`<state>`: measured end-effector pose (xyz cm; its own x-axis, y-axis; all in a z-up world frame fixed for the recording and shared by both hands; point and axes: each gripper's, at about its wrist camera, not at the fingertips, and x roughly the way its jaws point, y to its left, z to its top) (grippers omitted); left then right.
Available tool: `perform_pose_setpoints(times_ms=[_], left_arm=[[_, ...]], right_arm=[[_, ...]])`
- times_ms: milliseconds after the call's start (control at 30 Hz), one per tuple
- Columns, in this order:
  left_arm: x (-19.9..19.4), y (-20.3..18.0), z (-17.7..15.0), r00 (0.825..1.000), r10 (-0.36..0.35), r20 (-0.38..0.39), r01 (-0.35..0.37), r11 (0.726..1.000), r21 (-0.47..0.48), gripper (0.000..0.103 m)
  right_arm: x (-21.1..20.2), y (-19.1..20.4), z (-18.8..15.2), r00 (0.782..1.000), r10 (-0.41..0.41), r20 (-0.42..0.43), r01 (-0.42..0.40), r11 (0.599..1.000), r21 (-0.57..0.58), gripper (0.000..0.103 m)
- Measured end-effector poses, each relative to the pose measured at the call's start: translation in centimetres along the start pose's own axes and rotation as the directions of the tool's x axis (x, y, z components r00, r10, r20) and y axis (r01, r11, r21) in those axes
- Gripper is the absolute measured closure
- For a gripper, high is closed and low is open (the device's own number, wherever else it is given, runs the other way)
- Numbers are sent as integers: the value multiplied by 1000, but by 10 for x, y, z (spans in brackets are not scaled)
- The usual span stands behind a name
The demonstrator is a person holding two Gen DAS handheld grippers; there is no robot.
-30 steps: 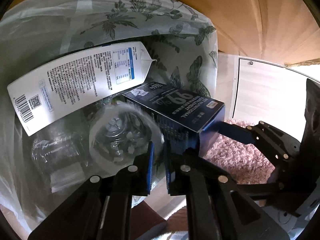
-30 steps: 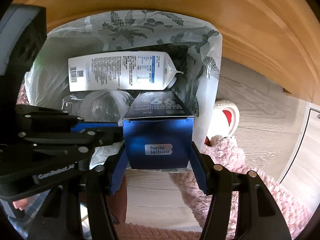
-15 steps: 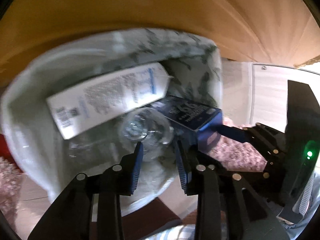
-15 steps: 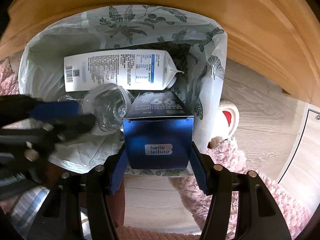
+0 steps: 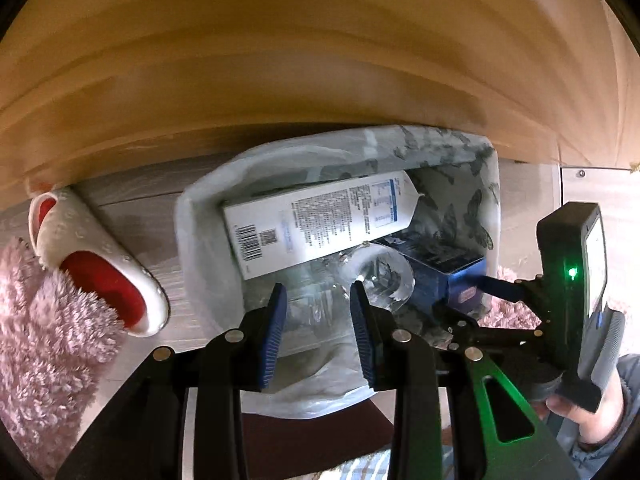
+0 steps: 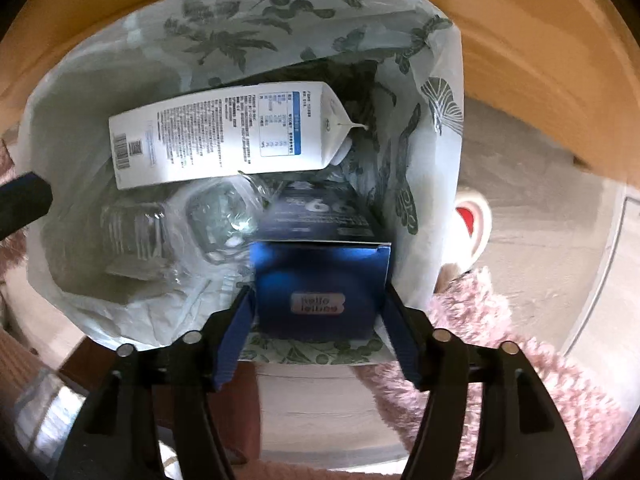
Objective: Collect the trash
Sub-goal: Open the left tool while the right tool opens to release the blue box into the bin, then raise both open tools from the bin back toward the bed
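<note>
A bin lined with a leaf-printed bag point(image 6: 248, 32) holds a white milk carton point(image 6: 224, 136) and a clear plastic bottle point(image 6: 220, 216). A blue box point(image 6: 320, 280) hangs over the bin's near rim, blurred, between the fingers of my right gripper point(image 6: 320, 320). Those jaws are opening and the pads no longer press on the box. My left gripper point(image 5: 318, 320) is open and empty above the bag point(image 5: 208, 240), with the carton point(image 5: 320, 220), bottle point(image 5: 380, 276) and box point(image 5: 444, 268) below it.
A wooden furniture edge point(image 5: 320, 60) overhangs the bin at the back. A white and red slipper point(image 5: 100, 264) lies left of the bin on a pale floor, beside a pink shaggy rug point(image 5: 48, 340). A hand point(image 5: 580, 412) grips the right tool's handle.
My left gripper's jaws have spread, and it has drawn up and back from the bin, with the clear bottle lying inside. The right gripper has stayed put, and the box between its fingers is now blurred.
</note>
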<state>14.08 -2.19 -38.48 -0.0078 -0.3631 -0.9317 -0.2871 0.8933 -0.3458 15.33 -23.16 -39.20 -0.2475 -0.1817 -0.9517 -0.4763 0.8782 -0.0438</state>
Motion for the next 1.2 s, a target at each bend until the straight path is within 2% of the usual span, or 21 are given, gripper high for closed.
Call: perform_pose_setpoints(times_ms=[67,167,233,467,567,633,733,900,1000,1200], left_arm=[[2,-3,-1,1000,3,8,-3,1000,1,73],[-5,-3,-4,1000,7,16,-7,1000,8,73],[-5,-4,-5,1000,7,18,-7,1000,10,73],[-12,-3,-10,999,16,31,-16,1000,12,72],[-18,-3,-12,999,17,48,-17,1000,16,58],[-22,-4,-14,998,22,65,-23,999,24,55],[-29,-5,-17,994,24,104,-27,999,33,44],[-41,-5,-22,983,32,180,-40,998,41,11],[-47,-4,-25,978,10,209,-19,999,42,8],[-66,-14,-34,952,-27,305,-5,995,101,8]], right_arm=[[-6,-1,-2,1000,7,20,-7,1000,8,25],[-16,-3,-5,998,16,59,-17,1000,15,24],[-21,-5,-8,997,30,76,-32,999,21,18],[-44,-7,-19,984,63,165,-66,998,13,13],[-55,-6,-21,975,76,211,-79,997,6,10],[-59,-5,-22,969,78,235,-81,997,4,10],[-67,-4,-24,960,80,268,-85,996,4,10],[-80,-4,-28,940,75,333,-85,996,15,10],[-86,-7,-31,926,66,371,-82,996,29,10],[-98,-11,-40,888,61,455,-97,994,55,8]])
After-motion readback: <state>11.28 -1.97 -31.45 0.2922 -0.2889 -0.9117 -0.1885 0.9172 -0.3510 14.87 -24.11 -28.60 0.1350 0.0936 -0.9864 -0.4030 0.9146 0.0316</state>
